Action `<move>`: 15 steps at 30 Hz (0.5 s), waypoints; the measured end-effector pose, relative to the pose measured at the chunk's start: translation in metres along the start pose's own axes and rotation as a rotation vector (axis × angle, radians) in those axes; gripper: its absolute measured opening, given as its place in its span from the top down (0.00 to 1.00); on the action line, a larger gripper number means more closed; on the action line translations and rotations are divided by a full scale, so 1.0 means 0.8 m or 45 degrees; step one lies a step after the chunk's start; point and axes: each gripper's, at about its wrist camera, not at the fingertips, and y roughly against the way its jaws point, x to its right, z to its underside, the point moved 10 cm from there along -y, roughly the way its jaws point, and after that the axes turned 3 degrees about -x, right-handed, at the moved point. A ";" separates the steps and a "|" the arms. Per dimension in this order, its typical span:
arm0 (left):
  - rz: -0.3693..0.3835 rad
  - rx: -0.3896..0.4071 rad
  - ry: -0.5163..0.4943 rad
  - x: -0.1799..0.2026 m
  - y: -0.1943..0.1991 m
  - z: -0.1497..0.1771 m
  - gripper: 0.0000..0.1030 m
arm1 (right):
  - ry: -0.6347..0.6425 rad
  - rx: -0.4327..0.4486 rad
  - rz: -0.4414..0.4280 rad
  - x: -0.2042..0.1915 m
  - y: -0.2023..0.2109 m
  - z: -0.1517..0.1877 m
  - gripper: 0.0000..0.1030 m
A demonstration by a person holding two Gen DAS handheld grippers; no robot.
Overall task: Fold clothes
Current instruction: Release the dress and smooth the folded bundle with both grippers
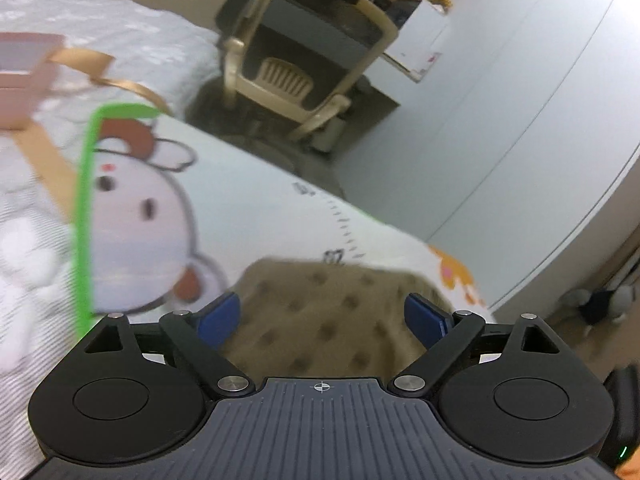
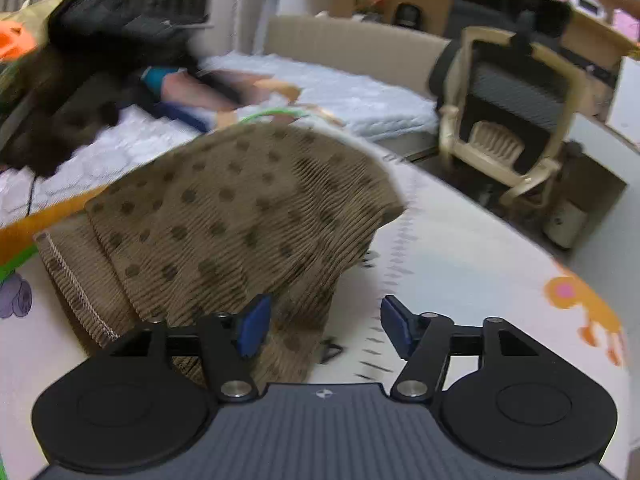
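Spread over a bed (image 2: pixel 360 96): white play mat (image 2: pixel 460 248) w/ cartoon prints and green edge. Lying on the mat, partly folded: brown ribbed garment (image 2: pixel 224 216) w/ dark dots, stitched hem at left, one part raised in a hump. Beige chair (image 2: pixel 516 120) beyond, on the floor. Left gripper (image 1: pixel 322 320) tilted over the garment, blue pads wide apart, gripping nothing. Right gripper (image 2: pixel 326 326) also spread, left pad (image 2: pixel 254 326) over the cloth edge, right pad over bare mat.

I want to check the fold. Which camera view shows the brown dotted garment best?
The right wrist view: the brown dotted garment shows its ribbed fabric, dots and stitched hem. The left wrist view shows only a blurred patch of it, between the open fingers.
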 end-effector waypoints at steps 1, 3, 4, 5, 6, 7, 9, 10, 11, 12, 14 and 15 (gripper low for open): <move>-0.009 -0.001 -0.032 0.002 0.012 0.009 0.09 | -0.028 0.020 0.006 0.005 0.009 -0.002 0.39; -0.019 -0.005 -0.128 0.017 0.036 0.032 0.09 | -0.103 0.073 -0.012 0.011 0.030 -0.008 0.39; -0.021 -0.014 -0.185 0.026 0.044 0.044 0.09 | -0.140 0.105 -0.040 0.013 0.040 -0.015 0.39; -0.027 -0.026 -0.246 0.036 0.050 0.059 0.09 | -0.167 0.138 -0.071 0.013 0.051 -0.021 0.39; -0.036 -0.045 -0.303 0.042 0.054 0.075 0.09 | -0.179 0.164 -0.103 0.009 0.058 -0.026 0.39; -0.058 -0.078 -0.358 0.047 0.054 0.093 0.09 | -0.177 0.182 -0.139 0.001 0.060 -0.031 0.39; -0.147 -0.144 -0.426 0.042 0.043 0.120 0.10 | -0.161 0.177 -0.208 -0.021 0.051 -0.037 0.39; -0.195 -0.174 -0.451 0.038 0.037 0.132 0.10 | -0.161 0.151 -0.239 -0.033 0.038 -0.037 0.39; -0.214 -0.203 -0.456 0.035 0.034 0.142 0.10 | -0.161 0.100 -0.258 -0.045 0.021 -0.030 0.39; -0.206 -0.232 -0.444 0.032 0.033 0.151 0.10 | -0.160 0.034 -0.270 -0.056 0.002 -0.020 0.39; -0.184 -0.269 -0.438 0.030 0.041 0.166 0.10 | -0.122 -0.019 -0.236 -0.071 -0.016 0.001 0.37; -0.176 -0.271 -0.446 0.030 0.049 0.171 0.10 | -0.102 -0.007 -0.224 -0.075 -0.011 0.005 0.35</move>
